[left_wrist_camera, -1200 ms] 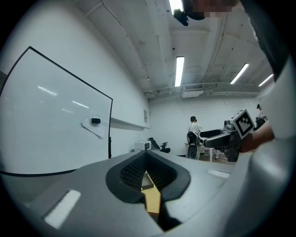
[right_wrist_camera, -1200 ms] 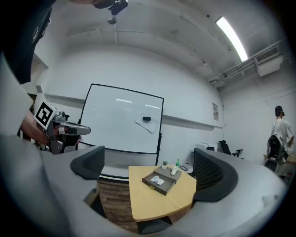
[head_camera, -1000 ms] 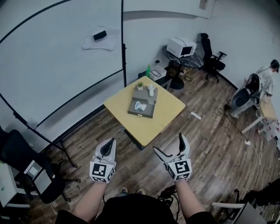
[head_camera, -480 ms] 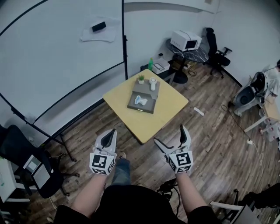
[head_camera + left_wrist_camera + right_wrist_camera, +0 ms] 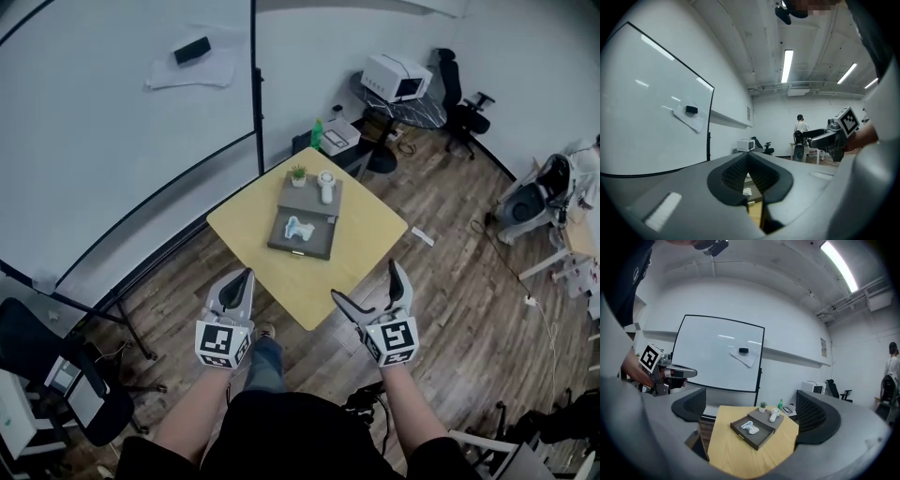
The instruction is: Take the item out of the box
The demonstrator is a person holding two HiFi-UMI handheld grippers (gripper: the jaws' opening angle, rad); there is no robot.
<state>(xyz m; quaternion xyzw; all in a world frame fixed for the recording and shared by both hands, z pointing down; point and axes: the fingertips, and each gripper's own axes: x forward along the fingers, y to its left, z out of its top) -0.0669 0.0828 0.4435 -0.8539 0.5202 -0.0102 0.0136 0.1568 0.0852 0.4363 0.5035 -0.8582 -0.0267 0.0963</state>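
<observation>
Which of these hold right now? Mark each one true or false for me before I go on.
1. The white item lies in the open box. True.
2. The right tongs are shut on the item. False: they are open and empty, short of the box.
3. The left tongs are shut with nothing between them. True.
4. The plant stands on the floor. False: it is up on the table, at the box's far end.
</observation>
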